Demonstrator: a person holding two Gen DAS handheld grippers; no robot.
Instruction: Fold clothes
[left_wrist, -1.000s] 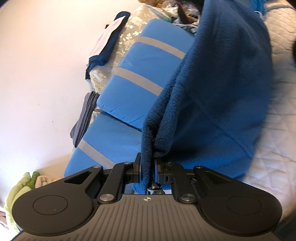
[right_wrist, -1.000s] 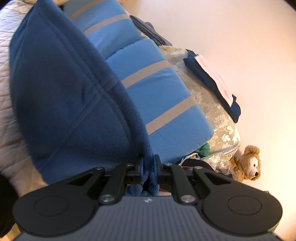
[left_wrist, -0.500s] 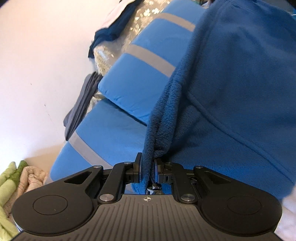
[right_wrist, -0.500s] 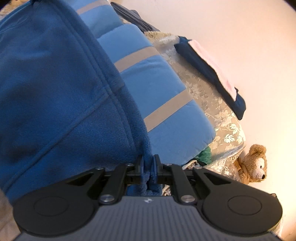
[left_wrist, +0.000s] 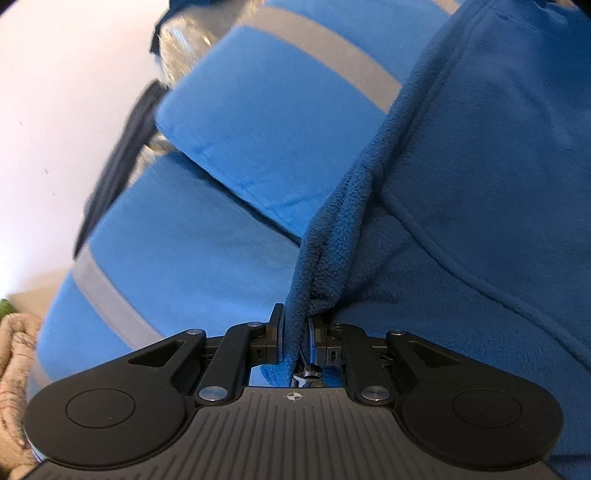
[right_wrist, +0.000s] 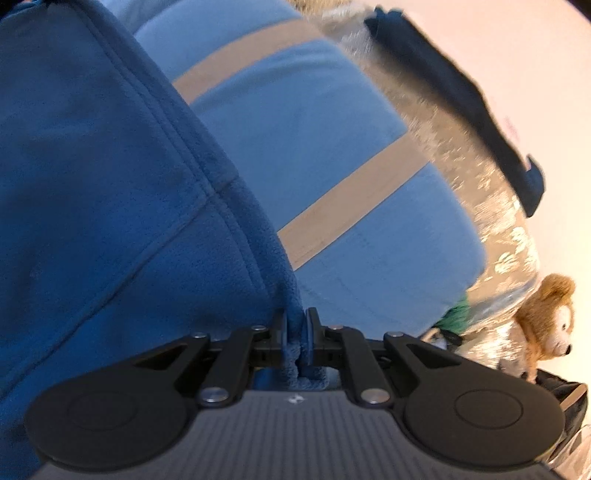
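As we carry the fleece (left_wrist: 480, 184) closer than a second ago, left gripper (left_wrist: 295, 332) and right gripper (right_wrist: 295, 325) each clamp its edge; pillows (left_wrist: 240, 129) at 11 o'clock. Folding is mid-course.

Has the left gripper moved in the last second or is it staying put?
Yes. The left gripper, shut on the fleece, has closed in on the blue striped pillows, which now loom larger.
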